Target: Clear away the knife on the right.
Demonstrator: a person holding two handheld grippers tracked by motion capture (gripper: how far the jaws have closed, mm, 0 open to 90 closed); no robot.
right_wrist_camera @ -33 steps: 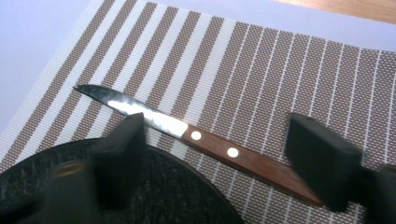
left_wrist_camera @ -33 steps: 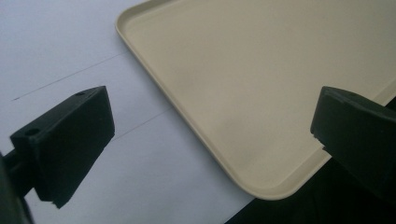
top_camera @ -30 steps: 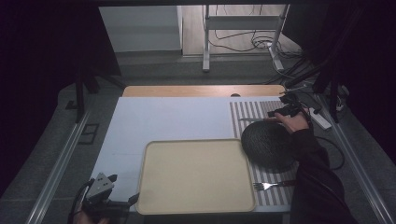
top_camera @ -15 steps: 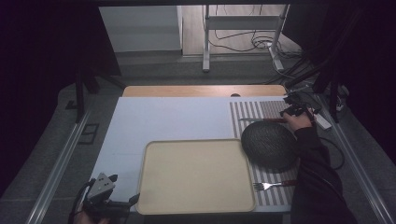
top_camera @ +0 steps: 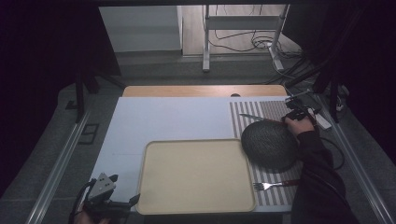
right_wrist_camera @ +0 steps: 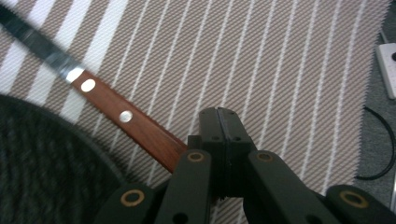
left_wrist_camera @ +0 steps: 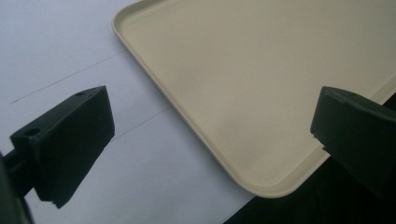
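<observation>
Right gripper (right_wrist_camera: 219, 121) at lower centre of its own view, jaws pressed together, beside the wooden handle end of a knife (right_wrist_camera: 126, 119); whether clamped on it, unclear. Knife lying on striped placemat (right_wrist_camera: 280, 70), blade toward upper left, next to dark round plate (top_camera: 270, 144). Left gripper (left_wrist_camera: 210, 135) spread wide over beige tray (left_wrist_camera: 261, 79) corner, holding nothing. Fork (top_camera: 275, 185) lower right in high view.

The white table (top_camera: 173, 119) is bare on the left and at the far side, so a hand can pass there. The big tray (top_camera: 196, 175) fills the near middle. On the right, the dark round plate (top_camera: 269, 144), knife (right_wrist_camera: 116, 116) and fork (top_camera: 268, 185) crowd the striped mat (top_camera: 275, 109).
</observation>
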